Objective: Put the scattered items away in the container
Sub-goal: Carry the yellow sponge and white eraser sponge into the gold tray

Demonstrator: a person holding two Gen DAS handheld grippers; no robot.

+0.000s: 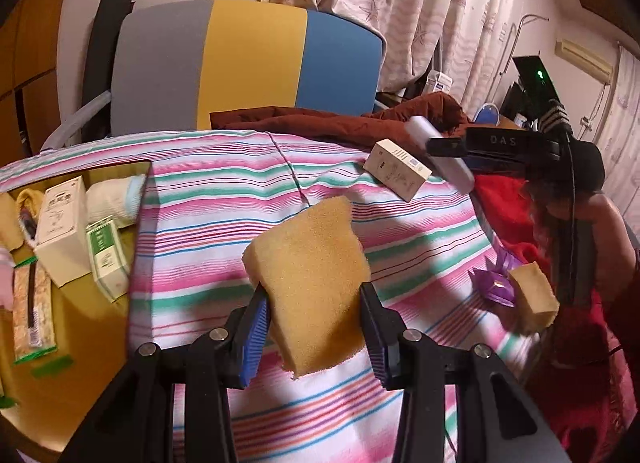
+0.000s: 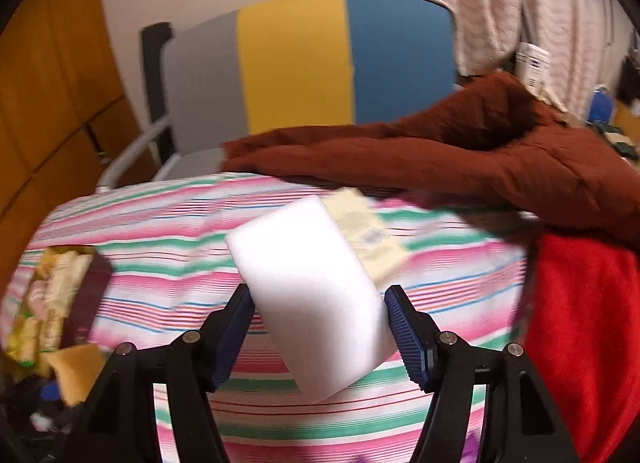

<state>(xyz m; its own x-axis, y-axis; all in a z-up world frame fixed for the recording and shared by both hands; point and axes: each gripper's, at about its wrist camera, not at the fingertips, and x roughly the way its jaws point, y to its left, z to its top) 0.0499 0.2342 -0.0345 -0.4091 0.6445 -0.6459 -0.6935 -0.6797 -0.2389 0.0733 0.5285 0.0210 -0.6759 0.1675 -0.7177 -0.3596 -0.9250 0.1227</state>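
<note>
My left gripper (image 1: pixel 314 327) is shut on a yellow sponge (image 1: pixel 310 283) and holds it above the striped cloth, right of the container (image 1: pixel 96 343). The container sits at the left and holds several boxes and packets. My right gripper (image 2: pixel 320 337) is shut on a white foam block (image 2: pixel 312 299) above the cloth; it also shows far right in the left wrist view (image 1: pixel 440 155). A cream box (image 1: pixel 398 171) lies on the cloth at the back right. A second yellow sponge (image 1: pixel 534 297) and a purple bow (image 1: pixel 494 281) lie at the right.
The striped cloth (image 1: pixel 240 191) covers the surface. A brown garment (image 2: pixel 460 159) lies along the back edge and a red cloth (image 2: pixel 584 323) at the right. A grey, yellow and blue chair back (image 1: pixel 248 59) stands behind. Curtains hang beyond.
</note>
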